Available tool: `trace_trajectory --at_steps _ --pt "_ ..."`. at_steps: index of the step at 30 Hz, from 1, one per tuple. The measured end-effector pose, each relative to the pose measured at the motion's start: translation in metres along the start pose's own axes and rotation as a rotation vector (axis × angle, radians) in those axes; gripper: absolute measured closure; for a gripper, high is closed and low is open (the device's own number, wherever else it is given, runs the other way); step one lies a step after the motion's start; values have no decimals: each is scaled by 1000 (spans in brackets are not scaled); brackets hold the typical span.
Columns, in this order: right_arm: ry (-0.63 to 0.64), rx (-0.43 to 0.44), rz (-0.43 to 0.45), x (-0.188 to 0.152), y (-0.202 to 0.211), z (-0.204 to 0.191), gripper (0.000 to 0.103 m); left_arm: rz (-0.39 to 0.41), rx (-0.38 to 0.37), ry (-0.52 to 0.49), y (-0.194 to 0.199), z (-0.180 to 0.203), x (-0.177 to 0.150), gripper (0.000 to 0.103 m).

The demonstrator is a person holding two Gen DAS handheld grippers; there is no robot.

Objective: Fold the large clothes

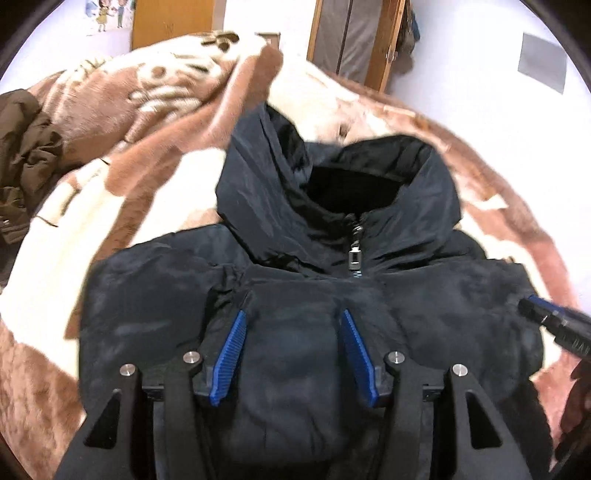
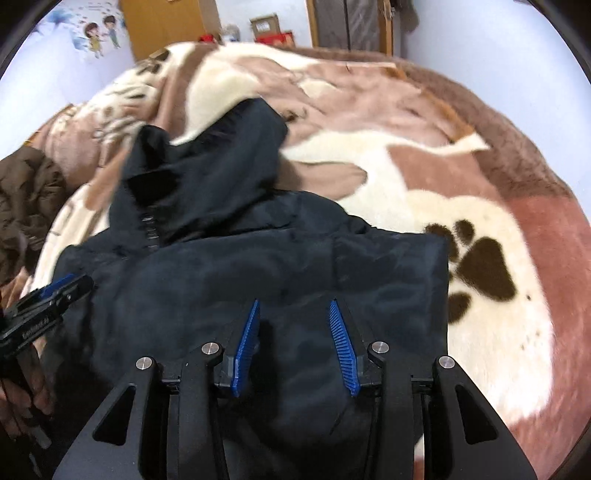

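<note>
A dark navy hooded puffer jacket [image 1: 303, 295] lies on the bed, zipped, with its hood [image 1: 369, 184] pointing away from me and its sides folded in. It also shows in the right wrist view [image 2: 258, 277]. My left gripper [image 1: 293, 317] is open and empty, just above the jacket's chest below the zipper pull [image 1: 355, 258]. My right gripper [image 2: 293, 308] is open and empty, above the jacket's right part. Each gripper shows in the other's view, the right one [image 1: 554, 321] at the jacket's right side and the left one [image 2: 51, 295] at its left side.
A plush brown and cream blanket [image 2: 461, 184] with paw prints covers the bed. A crumpled brown garment [image 1: 26, 147] lies at the left, also in the right wrist view [image 2: 26, 199]. A wooden door [image 1: 173, 22], a wardrobe [image 1: 354, 33] and boxes [image 2: 269, 27] stand beyond the bed.
</note>
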State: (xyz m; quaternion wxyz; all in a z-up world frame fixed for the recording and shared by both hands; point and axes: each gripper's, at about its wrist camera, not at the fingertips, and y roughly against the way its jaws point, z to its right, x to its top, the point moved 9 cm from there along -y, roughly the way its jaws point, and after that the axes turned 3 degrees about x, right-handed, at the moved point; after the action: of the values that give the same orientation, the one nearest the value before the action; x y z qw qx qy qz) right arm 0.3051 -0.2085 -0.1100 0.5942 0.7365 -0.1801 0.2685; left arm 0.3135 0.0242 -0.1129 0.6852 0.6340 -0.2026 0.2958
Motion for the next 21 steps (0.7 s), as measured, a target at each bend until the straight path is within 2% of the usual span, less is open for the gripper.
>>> trace_trajectory --at_steps 3,7,13,21 --pt "0 13 -56 -22 -17 -9 63 -3 -14 3 6 3 -14 47" --pt "31 -15 -106 -30 -48 -8 63 -105 21 -22 -31 0 -41 46" --pt "60 -53 -137 -35 -60 -11 63 -114 52 -52 -42 4 -46 46" --pt "53 -51 -146 -37 -61 -11 63 -129 69 -56 -43 4 -48 44"
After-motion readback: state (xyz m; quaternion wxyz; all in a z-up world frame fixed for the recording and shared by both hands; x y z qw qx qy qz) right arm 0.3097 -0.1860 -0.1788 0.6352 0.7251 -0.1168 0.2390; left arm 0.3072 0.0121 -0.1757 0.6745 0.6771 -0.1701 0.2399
